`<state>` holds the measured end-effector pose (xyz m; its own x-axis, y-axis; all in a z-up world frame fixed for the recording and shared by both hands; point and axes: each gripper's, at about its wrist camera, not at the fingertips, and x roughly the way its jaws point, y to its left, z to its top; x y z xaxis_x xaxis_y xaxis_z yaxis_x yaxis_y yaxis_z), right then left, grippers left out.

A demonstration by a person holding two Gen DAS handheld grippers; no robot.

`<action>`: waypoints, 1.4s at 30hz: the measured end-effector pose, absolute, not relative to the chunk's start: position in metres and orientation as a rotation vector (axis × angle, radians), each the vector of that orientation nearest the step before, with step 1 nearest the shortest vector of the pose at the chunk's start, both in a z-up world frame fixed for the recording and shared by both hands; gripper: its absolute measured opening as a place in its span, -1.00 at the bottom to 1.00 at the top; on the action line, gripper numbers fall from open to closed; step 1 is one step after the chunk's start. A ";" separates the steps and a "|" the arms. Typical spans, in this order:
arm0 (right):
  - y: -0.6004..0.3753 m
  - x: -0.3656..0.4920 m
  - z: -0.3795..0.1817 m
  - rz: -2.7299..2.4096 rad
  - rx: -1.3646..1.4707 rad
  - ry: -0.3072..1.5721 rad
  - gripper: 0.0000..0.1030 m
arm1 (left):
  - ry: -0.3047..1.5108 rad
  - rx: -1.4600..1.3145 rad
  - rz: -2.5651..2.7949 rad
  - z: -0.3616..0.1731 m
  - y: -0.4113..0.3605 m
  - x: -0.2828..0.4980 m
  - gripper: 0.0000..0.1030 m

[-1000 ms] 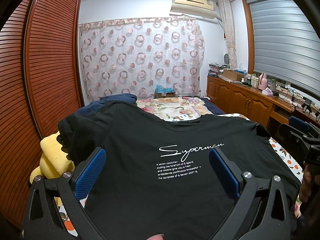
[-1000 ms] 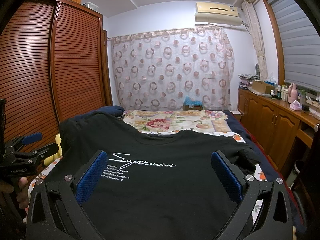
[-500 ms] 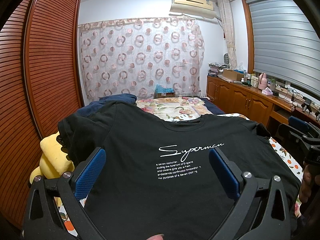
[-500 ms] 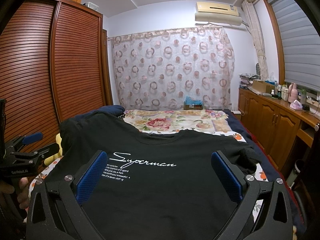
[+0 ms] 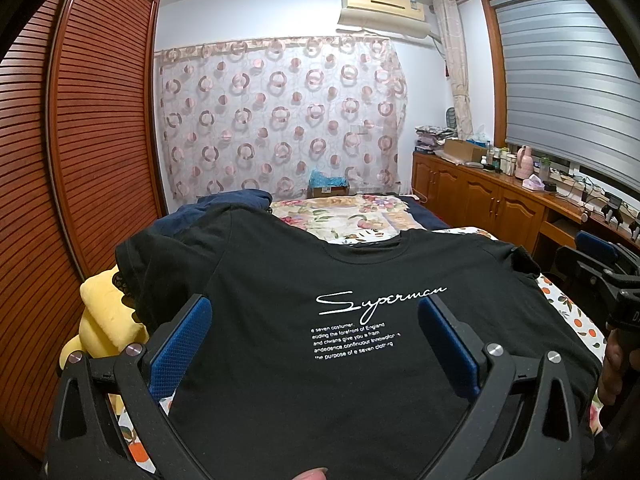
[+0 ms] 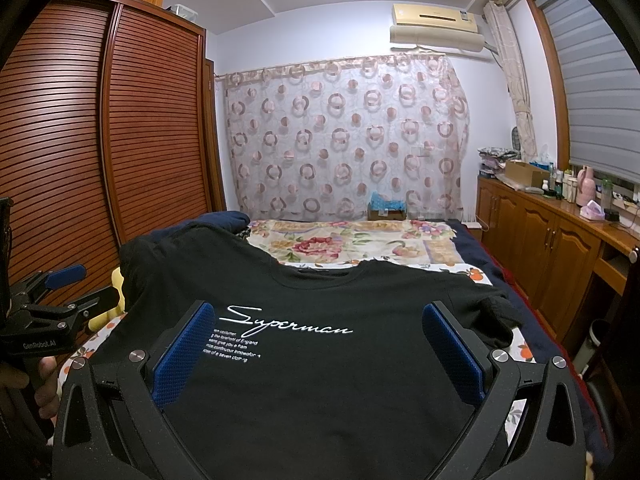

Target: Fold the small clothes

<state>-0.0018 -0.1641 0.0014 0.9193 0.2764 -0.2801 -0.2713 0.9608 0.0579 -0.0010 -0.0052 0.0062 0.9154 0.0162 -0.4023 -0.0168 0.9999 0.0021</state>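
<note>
The wide bed with its cream, flower-printed cover (image 6: 352, 244) filled the middle of the room, running back to the sheer curtain patterned with pink rings (image 6: 344, 136). A tall louvred wardrobe of reddish wood (image 6: 92, 152) stood along one side, and a low run of honey-coloured wooden cabinets (image 6: 548, 248) along the other, its top crowded with bottles and boxes.

Spread flat across the near end of the bed lay the black short-sleeved T-shirt with white "Superman" script on the chest (image 5: 360, 344), front up, neck hole toward the curtain, both sleeves out to the sides. One sleeve reached over a dark navy bundle of cloth (image 5: 224, 208) at the far corner by the wardrobe. A soft yellow plush toy (image 5: 108, 316) sat squeezed between the shirt's edge and the wardrobe.

The left gripper with blue ribbed pads (image 5: 316, 344) hung above the shirt's chest, its fingers spread wide with nothing between them; I saw the printed lines of text in that gap. The right gripper, black with the same blue pads (image 6: 320, 352), hovered beside it over the same garment, equally wide apart and holding nothing. Neither visibly touched the fabric.
</note>
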 end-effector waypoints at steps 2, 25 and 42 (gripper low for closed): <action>-0.164 -0.002 0.001 0.281 0.018 0.290 1.00 | 0.414 -0.001 0.017 0.009 -0.005 -0.002 1.00; -0.159 0.000 -0.001 0.286 0.017 0.292 1.00 | 0.412 0.003 0.018 0.009 -0.006 -0.002 1.00; -0.159 0.021 -0.011 0.347 0.024 0.378 1.00 | 0.491 -0.012 0.026 -0.003 0.003 0.005 1.00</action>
